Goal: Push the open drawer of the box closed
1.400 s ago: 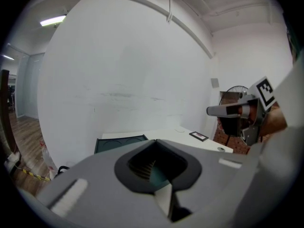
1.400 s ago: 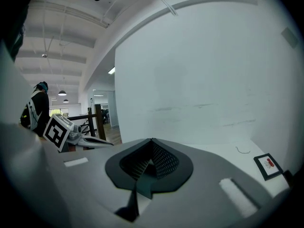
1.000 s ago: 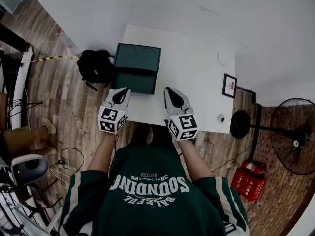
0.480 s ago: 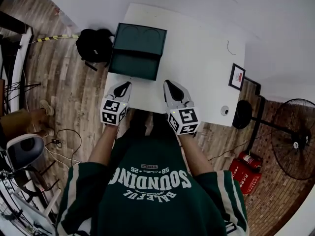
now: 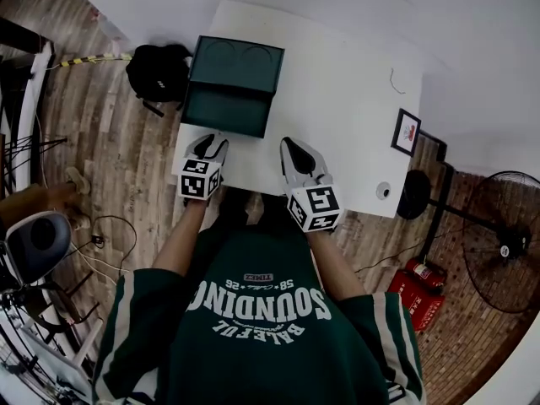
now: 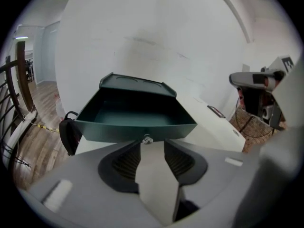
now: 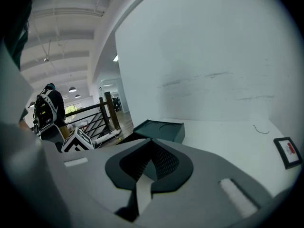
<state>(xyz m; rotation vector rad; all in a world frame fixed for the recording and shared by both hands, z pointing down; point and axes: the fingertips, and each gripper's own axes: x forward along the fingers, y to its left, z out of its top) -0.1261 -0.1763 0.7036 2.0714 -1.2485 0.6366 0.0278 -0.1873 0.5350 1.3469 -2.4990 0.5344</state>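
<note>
My left gripper (image 5: 211, 140) tilts down, its jaws just opened wide, nothing between them. My right gripper (image 5: 292, 146) lies flatter beside it, well apart, jaws closed together and empty.

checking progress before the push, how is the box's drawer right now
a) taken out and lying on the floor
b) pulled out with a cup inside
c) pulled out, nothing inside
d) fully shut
c: in the left gripper view the drawer sticks out of the box on the table, and its inside shows bare.
</note>
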